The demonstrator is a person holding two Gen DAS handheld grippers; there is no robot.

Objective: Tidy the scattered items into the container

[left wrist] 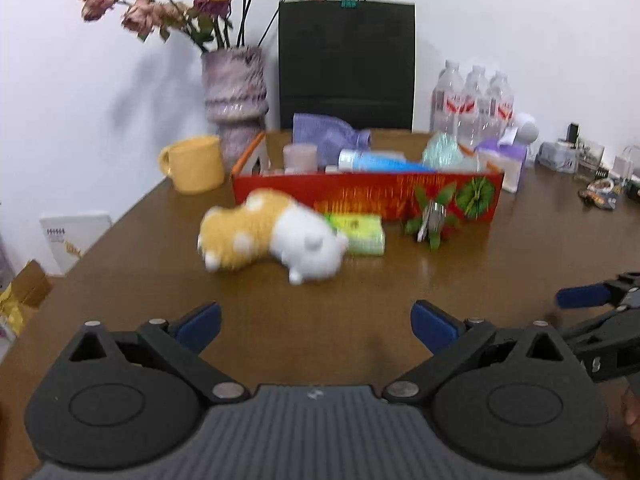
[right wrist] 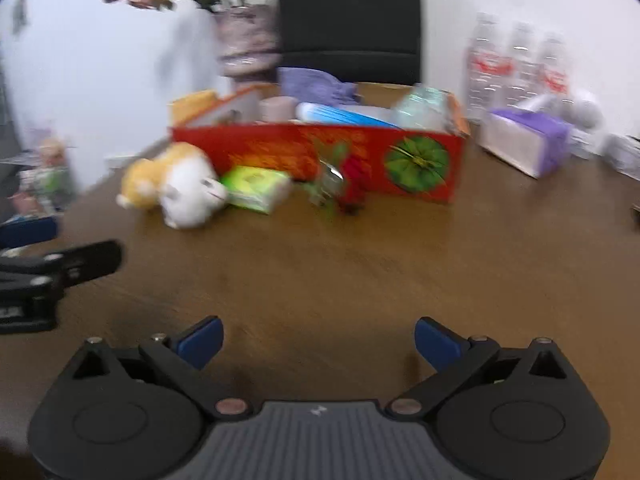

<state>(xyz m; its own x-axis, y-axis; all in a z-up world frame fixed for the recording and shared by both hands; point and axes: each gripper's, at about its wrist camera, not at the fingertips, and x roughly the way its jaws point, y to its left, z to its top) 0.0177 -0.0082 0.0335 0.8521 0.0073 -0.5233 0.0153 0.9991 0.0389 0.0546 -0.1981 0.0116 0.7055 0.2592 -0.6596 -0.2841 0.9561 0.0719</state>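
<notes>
A red cardboard box point(left wrist: 360, 196) point(right wrist: 280, 148) stands mid-table, holding a purple cloth, a blue-and-white tube, a small pink jar and a clear bottle. In front of it lie a yellow-and-white plush toy point(left wrist: 272, 236) point(right wrist: 176, 184), a green packet point(left wrist: 360, 232) point(right wrist: 256, 186) and a red-and-green artificial flower with a metal clip point(left wrist: 432, 220) point(right wrist: 340, 188). My left gripper point(left wrist: 316, 322) hovers open over bare wood, well short of the plush. My right gripper point(right wrist: 318, 340) is open too, empty, back from the flower. Each gripper shows at the other view's edge.
The brown wooden table point(left wrist: 320, 288) carries a yellow mug point(left wrist: 194, 164), a vase of dried roses point(left wrist: 236, 100), water bottles point(left wrist: 472, 100) and a purple tissue box point(right wrist: 528, 140). A black paper bag point(left wrist: 346, 64) stands behind the box. Small clutter lies far right.
</notes>
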